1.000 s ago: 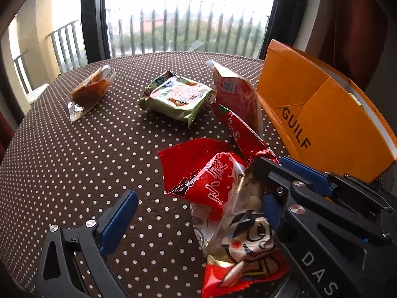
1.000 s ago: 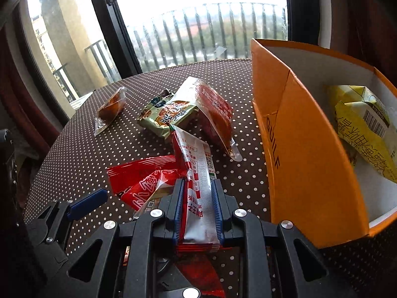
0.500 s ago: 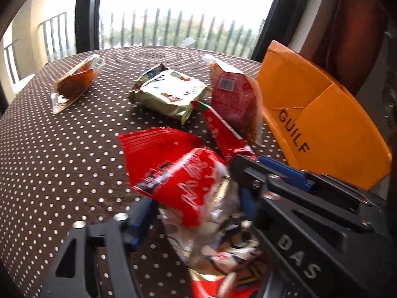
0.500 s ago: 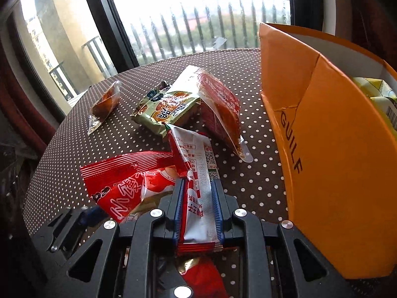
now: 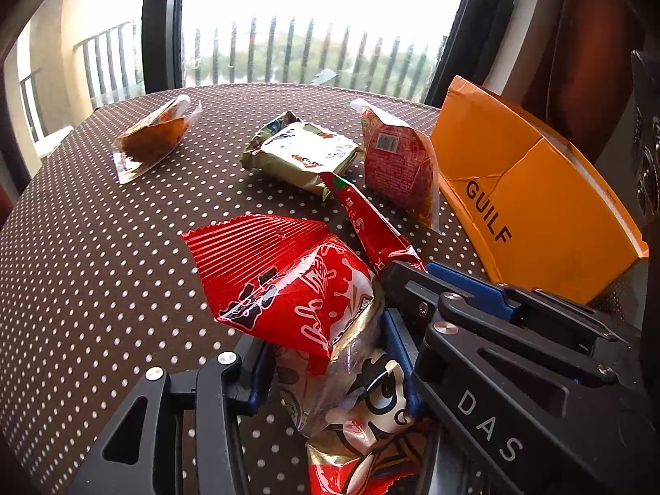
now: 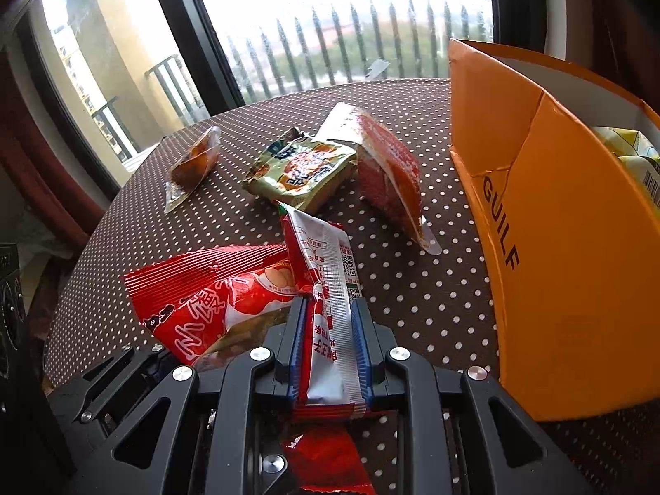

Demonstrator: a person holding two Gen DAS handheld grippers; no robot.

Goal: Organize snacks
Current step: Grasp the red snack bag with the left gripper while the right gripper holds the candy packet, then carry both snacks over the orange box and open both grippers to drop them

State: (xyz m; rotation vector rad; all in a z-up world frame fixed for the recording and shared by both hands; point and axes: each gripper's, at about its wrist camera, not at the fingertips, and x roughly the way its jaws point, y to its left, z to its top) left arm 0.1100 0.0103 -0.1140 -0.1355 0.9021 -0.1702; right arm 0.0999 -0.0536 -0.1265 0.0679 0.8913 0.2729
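While the glossy red snack bag with white lettering and a cartoon face (image 5: 313, 330) lies near the closest edge of the round brown table with white polka dots (image 5: 103, 255), it is clenched between the blue pads of the left tool (image 5: 330, 367), its clear lower part being squeezed at both sides. Just beside it, a long, narrow red-and-white sachet (image 6: 326, 288) is grasped by the right tool (image 6: 328, 346), whose jaws are drawn tight against its two long edges; the far tip of the sachet is raised toward the middle of the table. The two packets are seen touching, the red bag overlapping the sachet's side in the right wrist view.

Further toward the middle of the table, a green-and-gold foil noodle packet (image 5: 301, 156) is laid flat, and just beside it a red pouch with clear sealed ends (image 5: 396, 165) is propped on one edge. Well apart from these, close to the far edge by the window, a small clear wrapper with a brown piece inside (image 5: 152, 140) is found.

Along the table's edge beyond the red pouch, an orange cardboard box printed "GUILF" (image 6: 569, 247) is placed, and yellow packets (image 6: 635, 156) are seen inside it. Railings are visible through the window beyond.
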